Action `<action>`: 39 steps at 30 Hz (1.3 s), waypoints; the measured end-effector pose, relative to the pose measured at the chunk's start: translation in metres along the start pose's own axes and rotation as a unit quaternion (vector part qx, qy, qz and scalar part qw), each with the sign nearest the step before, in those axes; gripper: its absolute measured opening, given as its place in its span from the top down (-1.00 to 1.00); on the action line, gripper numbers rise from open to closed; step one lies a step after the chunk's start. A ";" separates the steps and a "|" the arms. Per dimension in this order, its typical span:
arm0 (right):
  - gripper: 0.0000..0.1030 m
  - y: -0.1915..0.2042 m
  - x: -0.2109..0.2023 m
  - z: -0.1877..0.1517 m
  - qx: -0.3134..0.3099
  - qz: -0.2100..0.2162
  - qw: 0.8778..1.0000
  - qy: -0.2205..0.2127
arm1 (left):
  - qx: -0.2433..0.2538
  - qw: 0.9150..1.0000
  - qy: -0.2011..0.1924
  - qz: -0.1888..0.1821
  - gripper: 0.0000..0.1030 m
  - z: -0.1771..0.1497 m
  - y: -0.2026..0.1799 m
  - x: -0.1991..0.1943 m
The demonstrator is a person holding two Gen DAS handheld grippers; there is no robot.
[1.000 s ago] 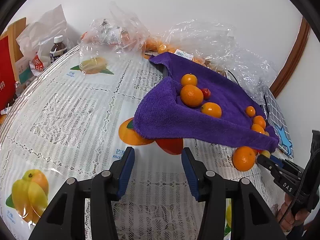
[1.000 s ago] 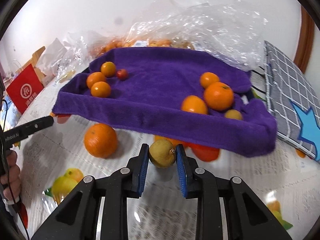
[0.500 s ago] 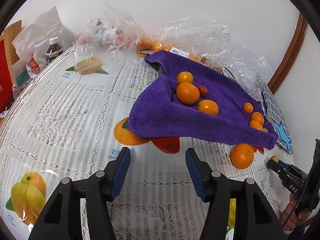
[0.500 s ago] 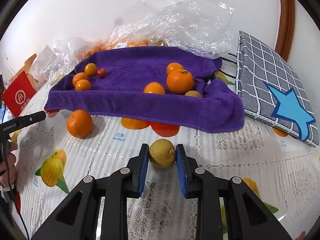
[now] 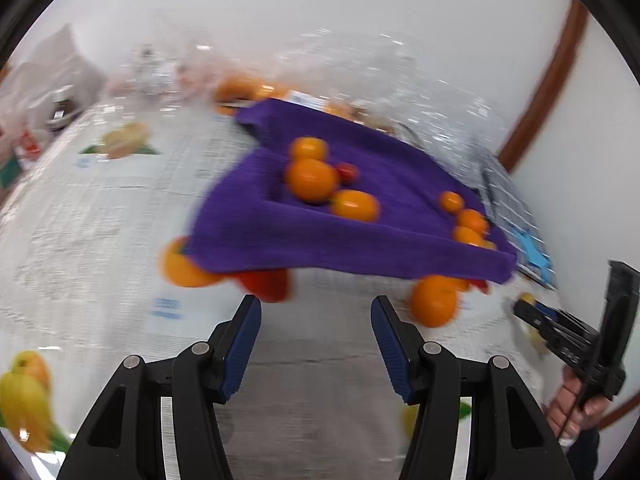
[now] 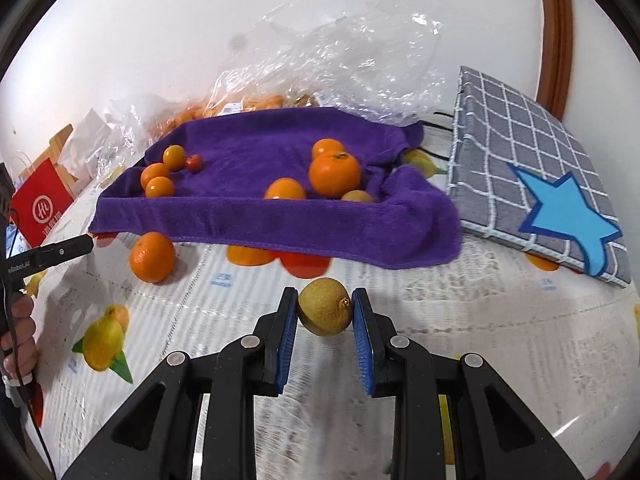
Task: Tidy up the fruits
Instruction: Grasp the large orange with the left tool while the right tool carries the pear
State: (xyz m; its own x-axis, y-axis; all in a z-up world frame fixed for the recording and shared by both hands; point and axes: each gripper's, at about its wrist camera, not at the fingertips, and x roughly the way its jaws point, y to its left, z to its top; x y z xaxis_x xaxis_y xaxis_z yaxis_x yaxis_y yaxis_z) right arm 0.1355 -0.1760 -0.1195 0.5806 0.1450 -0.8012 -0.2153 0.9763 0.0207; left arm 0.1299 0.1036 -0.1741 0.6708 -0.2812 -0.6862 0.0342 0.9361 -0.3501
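A loose round orange [image 6: 152, 257] lies on the lace-covered bench [image 6: 460, 312], just beside the fuzzy purple towel [image 6: 276, 220] that carries more oranges; a grey checked cushion [image 6: 532, 168] flanks it. The right claw [image 6: 325, 312] clamps a rough yellow-green fruit [image 6: 325, 312] above the bench. The left claw [image 5: 316, 336], blurred, seems spread apart and empty.

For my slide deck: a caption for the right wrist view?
Right gripper holding a brownish-yellow fruit above the tablecloth, facing a purple towel with oranges.
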 end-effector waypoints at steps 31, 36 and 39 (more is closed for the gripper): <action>0.47 -0.020 -0.012 0.012 0.021 0.004 1.000 0.009 | 0.012 0.999 0.034 0.002 0.23 0.007 -0.064 0.027; 0.47 -0.010 -0.025 0.035 0.018 0.004 1.000 -0.004 | -0.006 1.000 0.020 0.017 0.23 0.028 -0.051 0.004; 0.47 -0.006 -0.032 0.049 0.019 0.005 1.000 -0.015 | -0.005 1.000 0.002 0.023 0.23 0.043 -0.049 -0.013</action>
State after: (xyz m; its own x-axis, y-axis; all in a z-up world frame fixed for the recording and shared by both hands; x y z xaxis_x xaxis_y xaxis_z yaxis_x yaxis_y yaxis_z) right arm 0.1566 -0.1792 -0.0645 0.6013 0.1590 -0.7830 -0.1917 0.9801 0.0519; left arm 0.1516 0.0704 -0.1209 0.6692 -0.2382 -0.7039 -0.0043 0.9460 -0.3241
